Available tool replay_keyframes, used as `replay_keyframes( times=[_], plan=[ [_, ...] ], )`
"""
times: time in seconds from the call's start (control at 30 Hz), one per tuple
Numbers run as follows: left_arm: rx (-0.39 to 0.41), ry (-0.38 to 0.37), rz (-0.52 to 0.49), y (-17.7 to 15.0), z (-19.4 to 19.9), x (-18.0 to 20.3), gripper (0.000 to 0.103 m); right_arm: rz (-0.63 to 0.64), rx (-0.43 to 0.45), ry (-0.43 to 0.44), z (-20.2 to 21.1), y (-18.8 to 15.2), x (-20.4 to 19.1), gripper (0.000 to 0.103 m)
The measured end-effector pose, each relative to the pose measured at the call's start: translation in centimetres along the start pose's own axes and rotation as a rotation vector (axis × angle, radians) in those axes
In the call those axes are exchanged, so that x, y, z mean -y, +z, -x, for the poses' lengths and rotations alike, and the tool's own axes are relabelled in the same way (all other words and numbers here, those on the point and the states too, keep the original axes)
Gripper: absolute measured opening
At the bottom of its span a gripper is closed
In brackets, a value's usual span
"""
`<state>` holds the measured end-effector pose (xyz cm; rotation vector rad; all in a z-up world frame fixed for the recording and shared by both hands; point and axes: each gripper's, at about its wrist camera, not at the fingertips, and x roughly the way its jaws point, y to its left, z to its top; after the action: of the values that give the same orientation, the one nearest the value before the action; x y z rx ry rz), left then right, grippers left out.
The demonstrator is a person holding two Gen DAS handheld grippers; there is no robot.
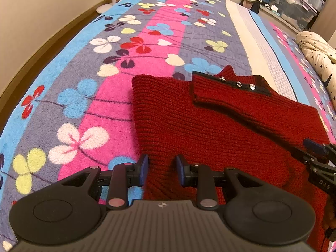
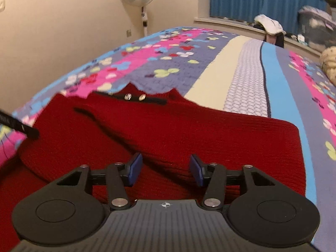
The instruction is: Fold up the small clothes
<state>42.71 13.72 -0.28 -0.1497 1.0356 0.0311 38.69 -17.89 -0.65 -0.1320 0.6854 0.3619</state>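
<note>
the floral blanket (image 1: 69,105) covers the bed on the left, bare of clothing there; just right of its pink stripe lies the red knit sweater (image 1: 210,130), flat on the blanket, with a black-trimmed sleeve (image 1: 220,96) already laid across the chest below the collar; so the fold looks partly made, one sleeve in, the body not yet doubled over; the left gripper (image 1: 161,169) sits low at the sweater's left hem edge, tilted steeply down, its blue fingers (image 1: 143,168) part way apart with the knit edge showing between them, though whether the pads bite the cloth i cannot tell; further right, the right gripper (image 2: 166,170) hangs over the sweater's right half, pointing down and forward at a shallower slant; its fingers (image 2: 134,168) are spread and nothing is pinched, red knit lying beneath the gap; its tip also pokes into the left view at the far right edge; the next move likely calls for the right fingers to drop onto the near hem or side edge, close on the cloth, and lift together with the left to carry it toward the collar.
</note>
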Motion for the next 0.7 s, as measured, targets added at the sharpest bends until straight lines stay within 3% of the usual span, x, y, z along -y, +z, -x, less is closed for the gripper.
replay_keyframes(
  times=[0.2, 0.27, 0.4, 0.53, 0.6, 0.7],
  plan=[
    [0.001, 0.01, -0.003, -0.1, -0.2, 0.3, 0.034, 0.087, 0.001, -0.05, -0.2, -0.3, -1.3, 0.052],
    [0.001, 0.011, -0.001, -0.1, -0.3, 0.3, 0.034, 0.111, 0.008, -0.072, -0.1, -0.4, -1.4, 0.023],
    [0.002, 0.01, -0.003, -0.1, -0.3, 0.3, 0.034, 0.124, 0.058, -0.05, 1.0, 0.3, -1.4, 0.0],
    [0.001, 0.003, 0.003, 0.0, -0.2, 0.2, 0.034, 0.257, 0.173, 0.141, 5.1, 1.9, -1.8, 0.0],
    [0.002, 0.001, 0.006, 0.1, -0.2, 0.1, 0.034, 0.273, 0.155, 0.205, 6.4, 2.4, -1.3, 0.0],
    [0.002, 0.004, 0.003, 0.1, -0.2, 0.1, 0.034, 0.207, 0.114, 0.137, 5.4, 2.3, -0.4, 0.001]
  ],
)
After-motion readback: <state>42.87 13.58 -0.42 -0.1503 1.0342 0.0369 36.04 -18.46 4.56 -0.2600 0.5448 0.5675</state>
